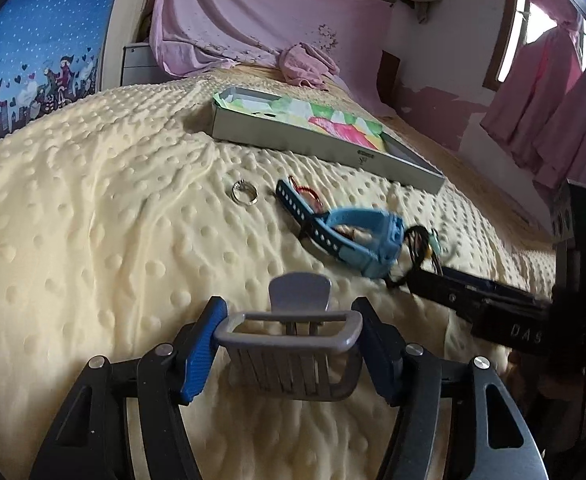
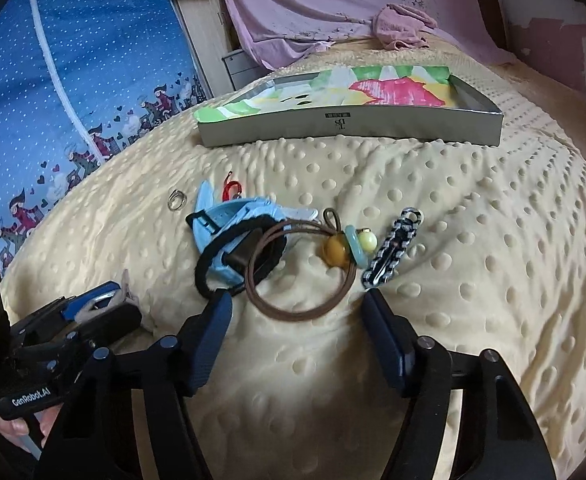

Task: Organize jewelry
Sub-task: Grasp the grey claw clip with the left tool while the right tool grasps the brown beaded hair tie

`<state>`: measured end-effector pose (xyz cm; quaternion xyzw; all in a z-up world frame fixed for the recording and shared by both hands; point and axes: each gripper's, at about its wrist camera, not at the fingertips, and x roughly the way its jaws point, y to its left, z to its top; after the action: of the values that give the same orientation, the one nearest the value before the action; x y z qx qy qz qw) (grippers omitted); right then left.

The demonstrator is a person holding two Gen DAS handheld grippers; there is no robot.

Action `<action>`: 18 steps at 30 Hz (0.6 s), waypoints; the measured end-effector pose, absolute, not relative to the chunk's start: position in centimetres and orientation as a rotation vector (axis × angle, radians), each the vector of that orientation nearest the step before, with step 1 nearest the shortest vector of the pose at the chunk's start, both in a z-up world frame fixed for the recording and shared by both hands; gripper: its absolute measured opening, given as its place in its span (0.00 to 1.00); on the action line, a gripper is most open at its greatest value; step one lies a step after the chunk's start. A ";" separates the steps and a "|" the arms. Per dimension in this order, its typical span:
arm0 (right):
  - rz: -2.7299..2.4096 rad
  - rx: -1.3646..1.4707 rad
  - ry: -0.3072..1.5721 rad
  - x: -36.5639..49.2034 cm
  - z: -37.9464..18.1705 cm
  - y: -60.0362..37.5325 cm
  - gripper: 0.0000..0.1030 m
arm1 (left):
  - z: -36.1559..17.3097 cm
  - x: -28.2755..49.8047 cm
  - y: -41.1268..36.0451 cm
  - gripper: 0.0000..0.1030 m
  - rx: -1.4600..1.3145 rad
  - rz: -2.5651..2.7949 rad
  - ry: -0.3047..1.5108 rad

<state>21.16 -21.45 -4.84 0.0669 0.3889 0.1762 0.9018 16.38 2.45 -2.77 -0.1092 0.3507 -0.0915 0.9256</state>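
One hair claw (image 1: 293, 344), one ring (image 2: 177, 200), one blue watch (image 2: 229, 224), one cord necklace (image 2: 301, 272), one box (image 2: 349, 120)

A cream dotted plush blanket (image 2: 473, 240) covers the bed. Behind it hangs a draped pink sheet (image 1: 253, 12), with a crumpled pink cloth (image 2: 403, 26) below, a blue cartoon-print curtain (image 2: 73, 80) (white-speckled) and pink window curtains (image 1: 553, 92).

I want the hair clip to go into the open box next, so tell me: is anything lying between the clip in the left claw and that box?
Yes. The left claw grips the grey hair clip. Between it and the box lie the blue watch and, further left, the silver ring, all low on the blanket. Carried above them, the clip should pass.
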 end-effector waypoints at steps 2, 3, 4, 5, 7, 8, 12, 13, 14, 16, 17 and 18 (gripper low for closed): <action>0.360 0.142 0.806 21.6 -4.9 -21.2 0.54 | -2.8 16.9 2.4 0.60 -0.230 -0.186 0.721; 0.359 0.142 0.806 21.7 -4.9 -21.2 0.51 | -2.8 17.1 2.5 0.60 -0.232 -0.185 0.722; 0.358 0.143 0.806 21.8 -4.9 -21.2 0.49 | -2.8 17.2 2.4 0.60 -0.232 -0.184 0.723; 0.358 0.144 0.806 21.9 -4.9 -21.1 0.49 | -2.8 17.2 2.4 0.60 -0.231 -0.183 0.724; 0.357 0.147 0.804 21.9 -4.9 -21.2 0.42 | -2.8 17.3 2.3 0.60 -0.230 -0.184 0.724; 0.355 0.149 0.802 22.0 -4.9 -21.2 0.40 | -2.8 17.3 2.3 0.60 -0.231 -0.185 0.724; 0.357 0.166 0.793 21.9 -4.9 -21.6 0.24 | -2.7 17.3 2.2 0.60 -0.231 -0.184 0.724; 0.359 0.171 0.789 21.9 -4.9 -21.7 0.17 | -2.7 17.3 2.3 0.60 -0.230 -0.183 0.723; 0.361 0.177 0.785 21.8 -4.9 -21.8 0.15 | -2.7 17.3 2.3 0.60 -0.228 -0.182 0.721; 0.366 0.184 0.772 21.6 -4.8 -22.0 0.06 | -2.6 17.2 2.2 0.60 -0.221 -0.181 0.714; 0.369 0.187 0.763 21.4 -4.7 -22.1 0.05 | -2.6 17.1 2.1 0.60 -0.217 -0.180 0.709; 0.372 0.189 0.751 21.2 -4.6 -22.1 0.05 | -2.5 16.9 2.2 0.60 -0.214 -0.180 0.703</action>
<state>21.20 -22.12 -4.61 0.0915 0.3642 0.1805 0.9091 16.88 2.16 -2.54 -0.1046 0.3431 -0.0878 0.9293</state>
